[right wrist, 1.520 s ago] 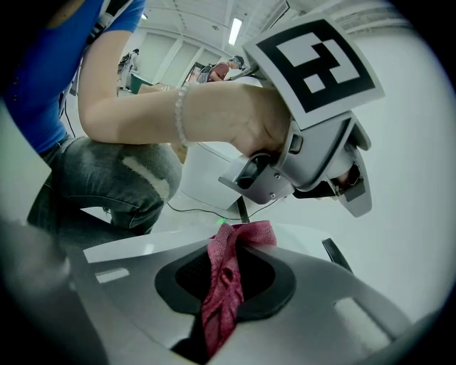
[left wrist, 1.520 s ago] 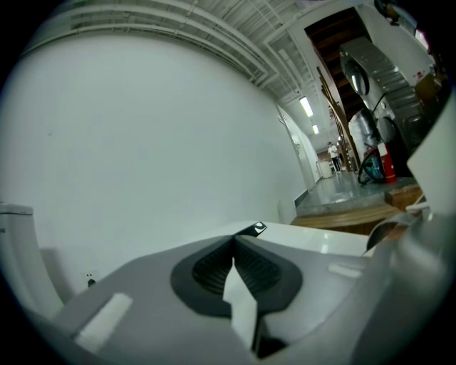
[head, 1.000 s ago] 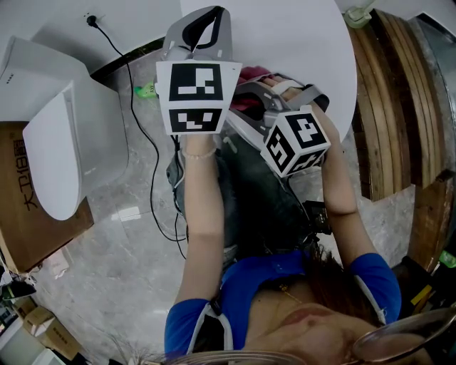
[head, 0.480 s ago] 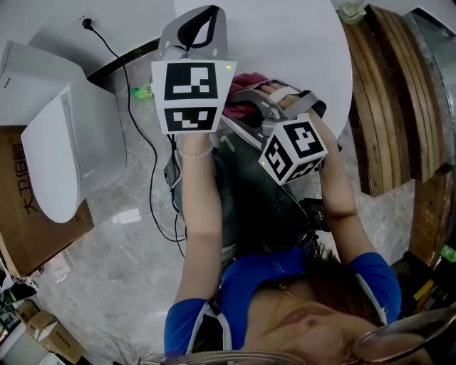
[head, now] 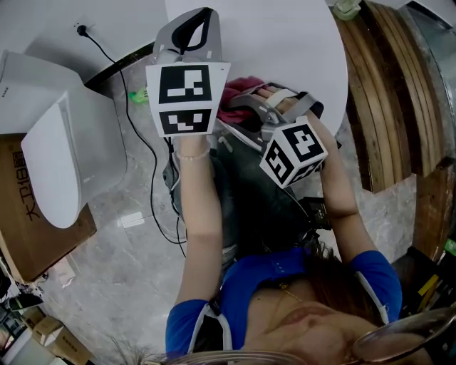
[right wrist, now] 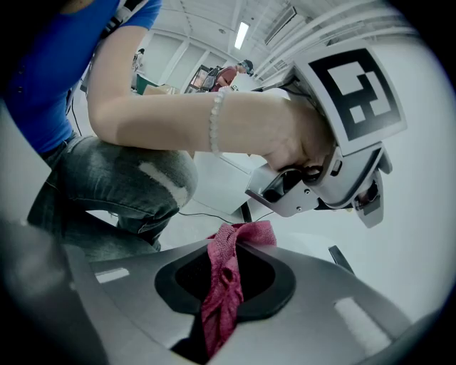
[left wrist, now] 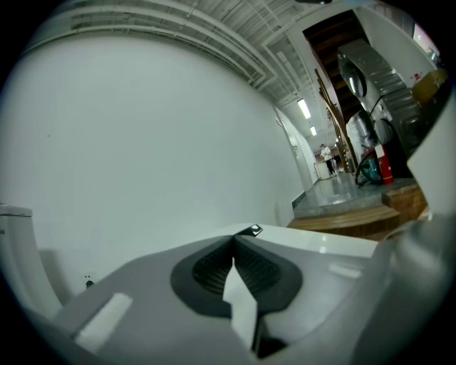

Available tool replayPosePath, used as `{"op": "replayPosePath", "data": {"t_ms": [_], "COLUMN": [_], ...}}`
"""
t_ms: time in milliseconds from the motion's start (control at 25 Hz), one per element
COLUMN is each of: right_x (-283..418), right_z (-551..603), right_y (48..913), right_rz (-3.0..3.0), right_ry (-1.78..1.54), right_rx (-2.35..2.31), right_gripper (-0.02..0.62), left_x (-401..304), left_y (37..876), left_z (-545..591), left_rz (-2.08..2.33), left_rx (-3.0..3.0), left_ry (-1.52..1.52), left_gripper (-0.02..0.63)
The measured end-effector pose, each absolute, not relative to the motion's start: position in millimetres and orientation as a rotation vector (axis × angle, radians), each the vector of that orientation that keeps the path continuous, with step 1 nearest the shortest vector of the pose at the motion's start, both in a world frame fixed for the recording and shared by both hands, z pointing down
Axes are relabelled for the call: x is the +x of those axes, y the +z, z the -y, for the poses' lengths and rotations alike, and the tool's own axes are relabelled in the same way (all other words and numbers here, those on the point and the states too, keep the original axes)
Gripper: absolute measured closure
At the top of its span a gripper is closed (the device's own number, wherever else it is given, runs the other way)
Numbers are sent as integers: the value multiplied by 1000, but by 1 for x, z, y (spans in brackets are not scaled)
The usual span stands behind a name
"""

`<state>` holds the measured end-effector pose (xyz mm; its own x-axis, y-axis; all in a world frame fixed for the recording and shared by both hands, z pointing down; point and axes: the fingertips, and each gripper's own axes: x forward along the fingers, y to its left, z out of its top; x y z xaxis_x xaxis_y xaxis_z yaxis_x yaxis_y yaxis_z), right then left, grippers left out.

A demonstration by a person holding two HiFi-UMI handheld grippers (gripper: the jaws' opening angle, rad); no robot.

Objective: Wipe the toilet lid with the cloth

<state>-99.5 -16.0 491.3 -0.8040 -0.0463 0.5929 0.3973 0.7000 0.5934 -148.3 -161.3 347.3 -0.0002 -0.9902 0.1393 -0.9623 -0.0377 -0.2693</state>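
The white toilet (head: 85, 121) stands at the left of the head view with its lid (head: 50, 164) down. Both grippers are raised in front of me, well right of the toilet. My right gripper (head: 241, 108) (right wrist: 229, 244) is shut on a pink cloth (head: 236, 91) (right wrist: 222, 285), which hangs bunched between its jaws. My left gripper (head: 199, 16) (left wrist: 234, 246) is shut with nothing in it and points up past the round white table (head: 285, 43). In the right gripper view the left gripper (right wrist: 335, 171) and the hand on it sit just beyond the cloth.
A black cable (head: 135, 121) runs from a wall socket across the marble floor beside the toilet. A cardboard box (head: 21, 235) lies under the toilet's front. Wooden steps (head: 392, 93) rise at the right. My knees are below the grippers.
Both grippers have drifted slightly left and up in the head view. The cloth stays pinched in the right gripper, and the left stays shut.
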Motion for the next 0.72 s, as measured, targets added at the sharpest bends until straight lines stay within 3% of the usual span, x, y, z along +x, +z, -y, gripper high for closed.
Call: {"op": "replayPosePath", "data": {"t_ms": [720], "right_x": [-76], "right_z": [34], "right_y": [489], "right_rz": [2333], "right_ry": [-946], "right_rx": [-219], "right_gripper": [540], "left_x": [-137], "left_y": [350], "left_z": [165], "left_rz": [-2082], "left_rx": [-2168], "left_ry": [-466], "left_gripper": [603]}}
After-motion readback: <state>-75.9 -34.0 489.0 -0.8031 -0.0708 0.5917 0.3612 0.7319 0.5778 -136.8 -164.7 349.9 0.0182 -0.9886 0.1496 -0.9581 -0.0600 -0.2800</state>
